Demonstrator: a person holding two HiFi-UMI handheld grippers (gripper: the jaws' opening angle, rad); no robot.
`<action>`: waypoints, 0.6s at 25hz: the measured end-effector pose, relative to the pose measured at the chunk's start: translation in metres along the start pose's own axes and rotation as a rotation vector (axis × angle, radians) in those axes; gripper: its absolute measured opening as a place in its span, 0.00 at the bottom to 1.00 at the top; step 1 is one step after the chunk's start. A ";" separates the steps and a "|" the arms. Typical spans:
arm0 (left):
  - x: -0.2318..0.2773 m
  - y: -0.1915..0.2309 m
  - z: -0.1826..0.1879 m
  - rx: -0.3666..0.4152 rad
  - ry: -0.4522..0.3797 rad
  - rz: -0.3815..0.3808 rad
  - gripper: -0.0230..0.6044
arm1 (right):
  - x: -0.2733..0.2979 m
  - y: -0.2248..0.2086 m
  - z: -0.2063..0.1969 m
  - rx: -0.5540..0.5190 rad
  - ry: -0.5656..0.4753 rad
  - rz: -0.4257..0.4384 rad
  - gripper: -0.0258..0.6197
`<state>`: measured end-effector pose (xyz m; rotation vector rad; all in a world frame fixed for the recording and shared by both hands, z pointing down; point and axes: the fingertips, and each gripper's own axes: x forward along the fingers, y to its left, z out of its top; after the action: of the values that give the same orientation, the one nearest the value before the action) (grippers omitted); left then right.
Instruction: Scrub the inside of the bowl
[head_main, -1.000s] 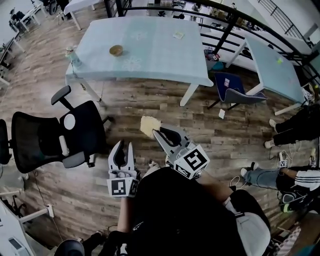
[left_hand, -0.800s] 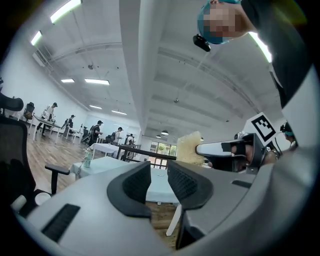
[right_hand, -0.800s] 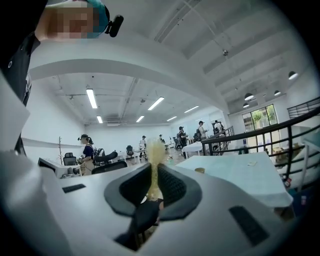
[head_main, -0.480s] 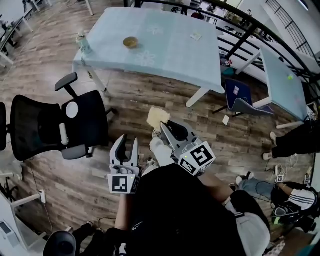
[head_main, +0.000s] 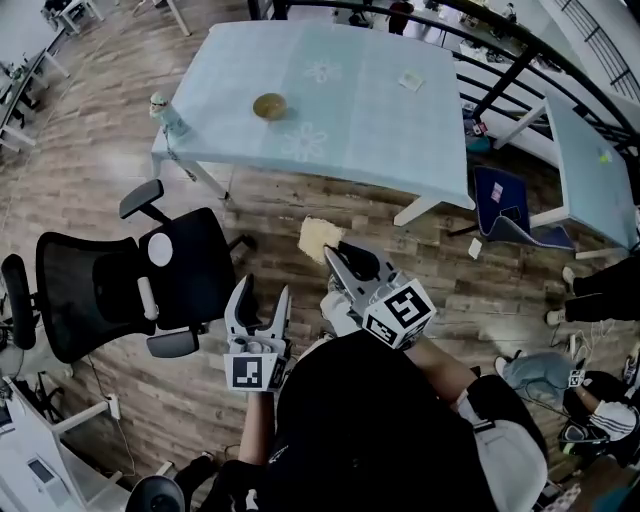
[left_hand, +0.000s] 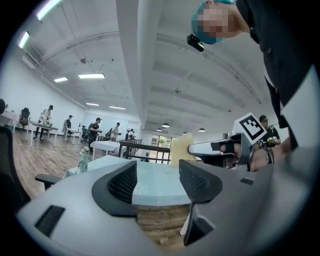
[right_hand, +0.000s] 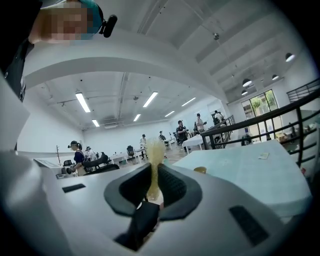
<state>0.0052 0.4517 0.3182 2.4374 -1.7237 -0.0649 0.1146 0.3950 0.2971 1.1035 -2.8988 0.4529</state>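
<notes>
**Bowl**, one (head_main: 269, 106): small, round, tan. It stands upright with its mouth up on the left half of the table, well apart from both grippers. No print is readable on it.

**Table**, pale blue with white legs (head_main: 350, 120): faint flower patterns on the top. A second table of the same kind (head_main: 590, 150) stands to the right.

**Sponge**, one (head_main: 318, 238): a yellow slab clamped edge-on in the right gripper (head_main: 336, 256). Its long axis runs straight out past the jaw tips toward the table. In the right gripper view it stands as a thin upright strip between the pads.

**Left gripper** (head_main: 264, 296): its jaws have just been opening and stand apart with nothing between them. It is held level beside the right one.

**Marker cubes**, one on each gripper: black-and-white square patterns, no lettering.

**Bottle**, one (head_main: 165, 112): near the table's left corner; its label is too small to read.

**Card**, one (head_main: 410, 81): lies flat toward the table's far right edge; its print is too small to read.

**Office chair**, black, one (head_main: 120, 285): on the wood floor to the left of the grippers.

**Blue chair**, one (head_main: 505, 205): between the two tables.
</notes>
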 end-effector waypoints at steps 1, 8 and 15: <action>0.014 0.004 0.002 0.006 -0.005 -0.002 0.46 | 0.009 -0.010 0.003 0.001 0.001 0.000 0.11; 0.085 0.014 0.020 0.010 -0.073 -0.017 0.56 | 0.055 -0.058 0.027 -0.021 -0.010 0.024 0.11; 0.110 0.029 0.016 0.016 -0.039 0.004 0.58 | 0.081 -0.076 0.040 -0.022 -0.011 0.047 0.11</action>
<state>0.0129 0.3371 0.3132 2.4600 -1.7509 -0.0990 0.1069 0.2773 0.2876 1.0412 -2.9373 0.4158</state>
